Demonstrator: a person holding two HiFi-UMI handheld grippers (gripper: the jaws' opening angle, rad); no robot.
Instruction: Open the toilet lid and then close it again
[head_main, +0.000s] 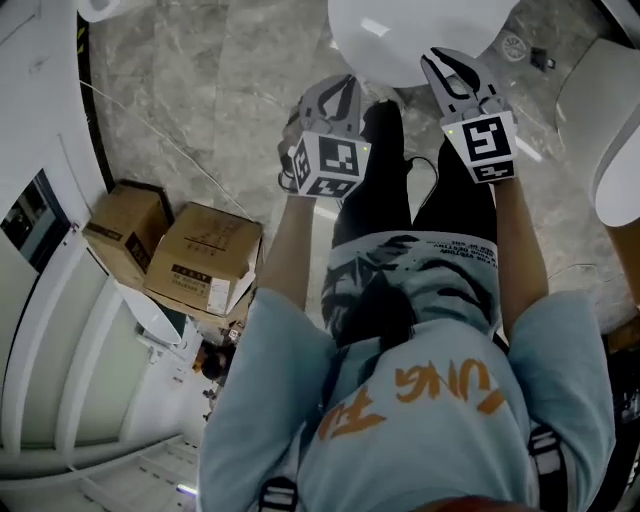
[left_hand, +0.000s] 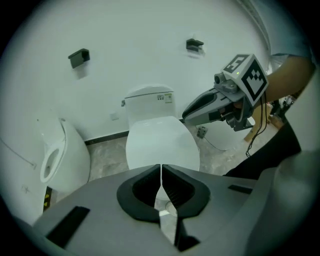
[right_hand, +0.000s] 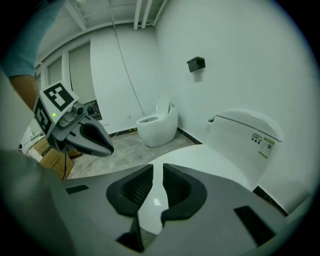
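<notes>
The toilet lid (head_main: 400, 40) lies shut over the bowl, just ahead of and below both sets of fingers, so the opening step is not yet begun; neither gripper touches it. To do the lift well, the person probably needs to bring one gripper to the lid's front rim, slip a finger under the overhang or pinch the edge, then swing the lid up in an arc about its rear hinge, slowly enough that it does not knock the tank (left_hand: 150, 100) beyond the fingers; a grab on the smooth, curved top would likely slide off. The left gripper (left_hand: 161, 172) has its fingers pressed together with nothing between them; the right gripper (right_hand: 157, 175) has its fingers a narrow slit apart, also empty, with only the lid's white surface showing through the gap.
</notes>
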